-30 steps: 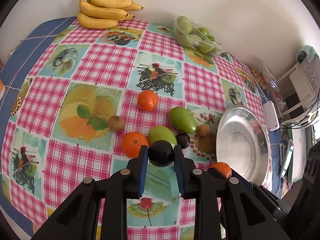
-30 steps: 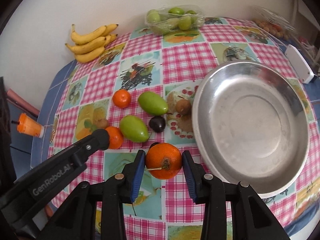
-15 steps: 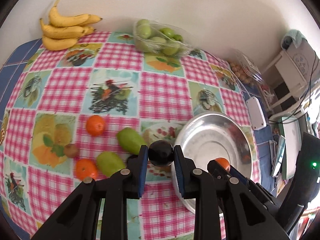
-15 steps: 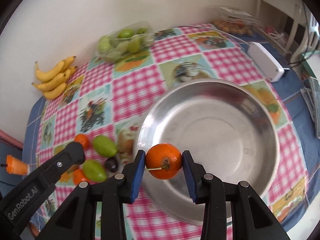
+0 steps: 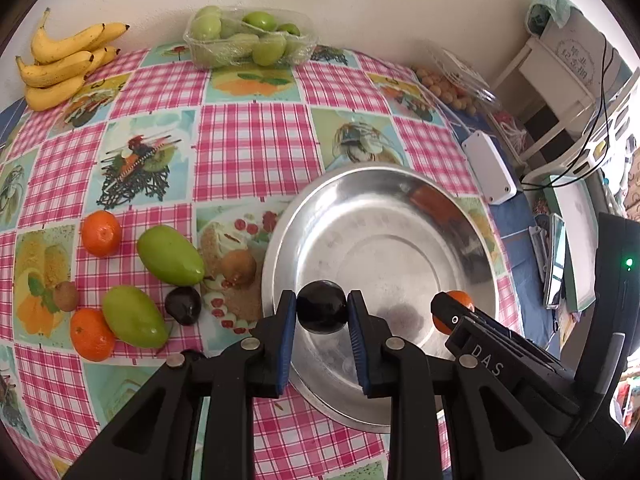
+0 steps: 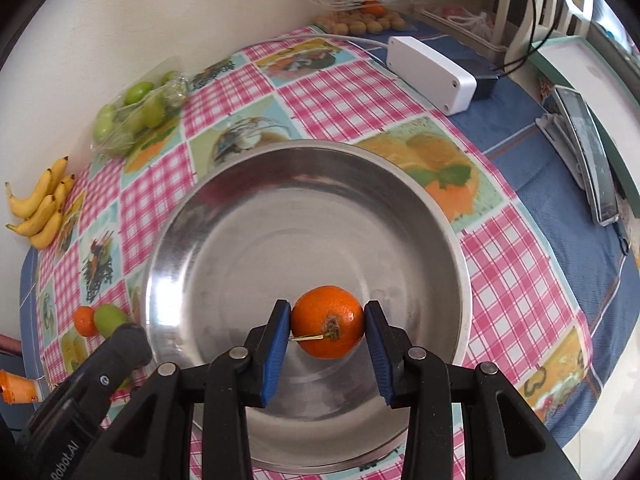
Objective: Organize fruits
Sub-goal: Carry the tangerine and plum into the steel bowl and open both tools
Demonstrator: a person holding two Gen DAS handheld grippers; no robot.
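My left gripper (image 5: 322, 314) is shut on a dark plum (image 5: 322, 307) and holds it above the near left part of the steel bowl (image 5: 400, 200). My right gripper (image 6: 327, 326) is shut on an orange (image 6: 326, 322), hanging over the bowl (image 6: 240, 208), which has nothing in it. In the left wrist view the right gripper (image 5: 454, 314) shows at the bowl's near right with the orange (image 5: 460, 298) peeking behind it. Left of the bowl lie two green mangoes (image 5: 170, 256) (image 5: 134, 316), two oranges (image 5: 101, 233) (image 5: 92, 334), another dark plum (image 5: 183, 305) and two kiwis (image 5: 239, 267) (image 5: 66, 295).
Bananas (image 5: 64, 64) and a plastic tray of green fruit (image 5: 250, 38) sit at the table's far edge by the wall. A white box (image 6: 432, 74) with a cable and a pack of small brown fruit (image 6: 360, 24) lie beyond the bowl. A shelf and devices stand off the table's right side.
Both grippers have carried their fruit sideways from beside the loose fruit on the cloth to above the steel bowl. Both grips stayed the same.
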